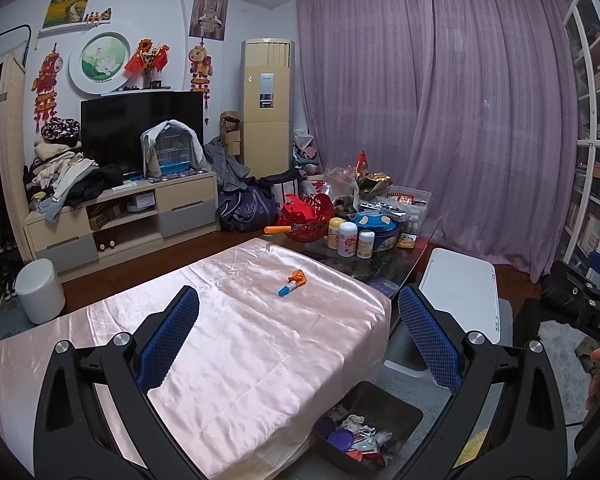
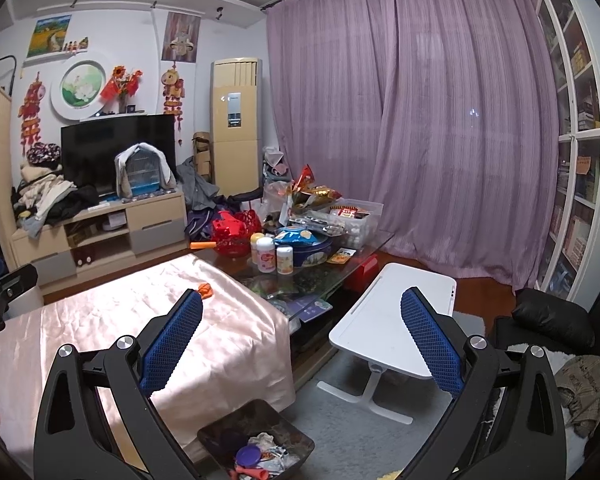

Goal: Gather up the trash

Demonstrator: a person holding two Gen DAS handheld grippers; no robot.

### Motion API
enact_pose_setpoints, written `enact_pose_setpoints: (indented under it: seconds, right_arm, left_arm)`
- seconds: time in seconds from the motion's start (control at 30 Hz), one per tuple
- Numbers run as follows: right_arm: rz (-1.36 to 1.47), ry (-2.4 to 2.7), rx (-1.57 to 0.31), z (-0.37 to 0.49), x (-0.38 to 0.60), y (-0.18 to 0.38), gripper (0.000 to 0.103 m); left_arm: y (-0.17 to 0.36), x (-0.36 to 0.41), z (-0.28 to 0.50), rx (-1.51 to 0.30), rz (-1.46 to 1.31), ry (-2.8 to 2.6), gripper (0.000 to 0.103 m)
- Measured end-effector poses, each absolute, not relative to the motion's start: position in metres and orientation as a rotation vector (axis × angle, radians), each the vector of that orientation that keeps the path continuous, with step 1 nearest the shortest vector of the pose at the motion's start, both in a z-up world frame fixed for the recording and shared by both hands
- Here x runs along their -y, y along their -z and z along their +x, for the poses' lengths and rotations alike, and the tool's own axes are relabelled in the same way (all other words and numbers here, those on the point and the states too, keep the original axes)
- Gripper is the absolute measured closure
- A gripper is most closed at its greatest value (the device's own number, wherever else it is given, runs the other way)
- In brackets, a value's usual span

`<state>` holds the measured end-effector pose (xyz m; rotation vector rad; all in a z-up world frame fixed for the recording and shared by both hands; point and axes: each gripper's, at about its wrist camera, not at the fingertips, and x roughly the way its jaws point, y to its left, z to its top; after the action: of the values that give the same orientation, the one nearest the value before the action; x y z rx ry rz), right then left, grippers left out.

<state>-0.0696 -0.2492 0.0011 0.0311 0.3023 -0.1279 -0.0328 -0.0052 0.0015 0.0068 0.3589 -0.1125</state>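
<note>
Two hand-held grippers hover above a table draped in a shiny pink cloth (image 1: pixel 260 352). The left gripper (image 1: pixel 298 338) has its blue-padded fingers spread wide and holds nothing. The right gripper (image 2: pixel 300 340) is likewise wide open and empty.

One piece of trash (image 1: pixel 293 281) is left on the cloth: a small blue tube-like item with crumpled orange wrapping bunched at one end. It lies ahead of the left gripper, roughly centred between its fingers and well apart from them. From the right gripper it sits ahead and to the left, mostly hidden behind the left finger, with only the orange end (image 2: pixel 205 290) showing.

Below the near table edge, on the floor, a dark bin (image 1: pixel 396 408) already holds scraps, including a purple lid.

The item looks light and small. The orange end seems soft and crushable, so it would likely slip or deform; the blue body appears firmer and the better place to pinch, across its narrow width. The satin cloth looks slippery, so the piece may slide if nudged.
</note>
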Motion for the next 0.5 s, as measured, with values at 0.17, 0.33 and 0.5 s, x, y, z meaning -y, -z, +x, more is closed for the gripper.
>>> enact_pose_setpoints:
  seconds: [0.17,0.33,0.5]
  right_arm:
    - [0.037,0.133,-0.303,-0.0686,0.2512,-0.0011,0.003]
    - [0.043,0.136,-0.307,-0.0678,0.2535,0.0,0.003]
    - [0.039,0.131,-0.308,-0.0667,0.2532,0.0003,0.003]
  left_arm:
    - [-0.0054,0.0079,-0.032,-0.352,0.018,0.114,0.008]
    - [-0.0056,0.0071,-0.0312,-0.355,0.026,0.103,0.008]
    - [-0.0063,0.0062,-0.0308,-0.354,0.027,0.102,0.008]
